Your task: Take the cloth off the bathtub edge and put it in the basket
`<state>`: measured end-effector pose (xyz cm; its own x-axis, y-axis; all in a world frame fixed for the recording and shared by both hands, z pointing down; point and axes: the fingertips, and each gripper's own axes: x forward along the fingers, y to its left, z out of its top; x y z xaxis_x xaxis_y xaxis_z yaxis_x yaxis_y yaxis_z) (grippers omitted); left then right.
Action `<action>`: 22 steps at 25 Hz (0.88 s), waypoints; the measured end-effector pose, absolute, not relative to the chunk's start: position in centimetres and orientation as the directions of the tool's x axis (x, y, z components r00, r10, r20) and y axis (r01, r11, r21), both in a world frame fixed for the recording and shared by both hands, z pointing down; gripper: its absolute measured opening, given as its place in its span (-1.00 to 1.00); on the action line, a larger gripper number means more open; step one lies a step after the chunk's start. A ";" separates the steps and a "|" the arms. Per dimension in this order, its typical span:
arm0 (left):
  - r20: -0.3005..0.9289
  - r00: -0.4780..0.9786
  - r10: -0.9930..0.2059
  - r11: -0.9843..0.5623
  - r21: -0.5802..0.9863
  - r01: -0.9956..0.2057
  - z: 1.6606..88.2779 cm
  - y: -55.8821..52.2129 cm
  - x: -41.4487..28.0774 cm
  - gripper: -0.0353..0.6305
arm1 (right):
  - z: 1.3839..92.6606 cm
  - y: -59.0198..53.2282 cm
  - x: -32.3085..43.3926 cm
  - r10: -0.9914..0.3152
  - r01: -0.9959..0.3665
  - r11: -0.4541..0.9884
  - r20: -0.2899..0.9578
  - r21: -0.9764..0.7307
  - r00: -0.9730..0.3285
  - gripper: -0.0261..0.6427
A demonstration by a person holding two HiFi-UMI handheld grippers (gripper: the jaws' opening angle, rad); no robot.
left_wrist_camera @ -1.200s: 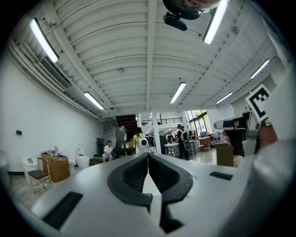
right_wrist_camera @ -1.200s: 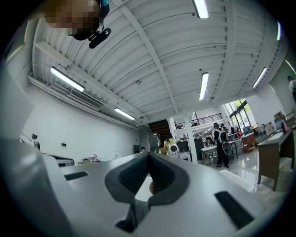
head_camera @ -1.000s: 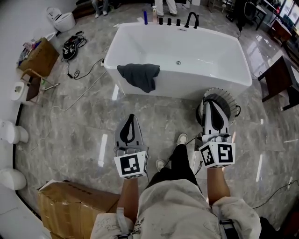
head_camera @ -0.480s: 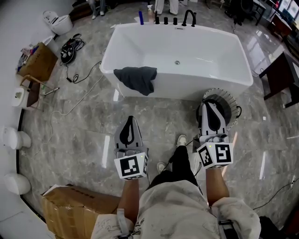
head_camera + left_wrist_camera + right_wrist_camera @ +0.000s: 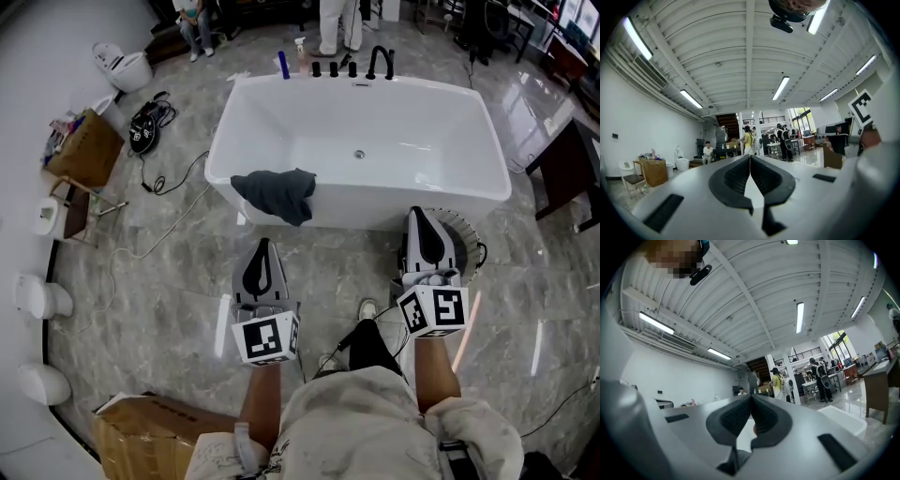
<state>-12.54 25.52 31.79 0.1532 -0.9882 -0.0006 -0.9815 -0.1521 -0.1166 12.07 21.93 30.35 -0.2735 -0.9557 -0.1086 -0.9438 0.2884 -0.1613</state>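
Dark grey cloth [image 5: 275, 194] is draped over the near edge of the white bathtub [image 5: 422, 112], left of the frame's centre. Lower in the frame, the left claw [image 5: 262, 244] and the right claw [image 5: 419, 214] are held pressed together, with nothing pinched. The basket [image 5: 466, 232] is seen just behind the right claw, beside the bathtub.

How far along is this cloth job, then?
Nothing looks done yet: the dark cloth hangs over the bathtub edge. Nothing is in hand: the left gripper and right gripper are both shut and empty, short of the tub. Left to do: grab the cloth and drop it in the basket.
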 end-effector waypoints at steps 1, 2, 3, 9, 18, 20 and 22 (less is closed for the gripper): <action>-0.012 0.152 -0.988 -0.149 -0.127 -0.981 31.2 24.6 -12.2 -0.88 | 30.0 20.9 12.4 -0.954 -0.942 0.291 -0.118 -0.168 -0.274 -0.95; -0.025 0.153 -0.988 -0.148 -0.135 -0.980 30.5 23.6 -11.8 -0.88 | 29.6 19.9 12.7 -0.953 -0.940 0.295 -0.128 -0.173 -0.275 -0.95; -0.037 0.153 -0.988 -0.147 -0.139 -0.979 29.8 22.7 -11.3 -0.88 | 29.2 18.9 13.1 -0.951 -0.938 0.299 -0.138 -0.175 -0.278 -0.95; -0.089 0.125 -0.988 -0.110 -0.156 -0.982 26.9 17.5 -9.0 -0.88 | 26.4 13.1 14.9 -0.932 -0.926 0.340 -0.190 -0.163 -0.309 -0.95; -0.103 0.086 -0.991 -0.072 -0.139 -0.988 26.2 10.7 -5.2 -0.88 | 26.5 5.5 19.0 -0.924 -0.914 0.363 -0.193 -0.181 -0.329 -0.95; -0.083 0.084 -0.993 -0.073 -0.130 -0.989 26.7 9.5 -4.4 -0.88 | 26.9 4.3 19.9 -0.924 -0.912 0.366 -0.186 -0.184 -0.333 -0.95; -0.071 0.085 -0.994 -0.075 -0.130 -0.989 27.0 8.6 -3.6 -0.88 | 27.4 3.1 20.5 -0.924 -0.910 0.369 -0.180 -0.189 -0.337 -0.95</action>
<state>-3.64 8.60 27.03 0.0845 -0.9939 -0.0708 -0.9887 -0.0748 -0.1296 20.52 3.13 27.36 -0.3375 -0.9240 -0.1800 -0.9099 0.3692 -0.1890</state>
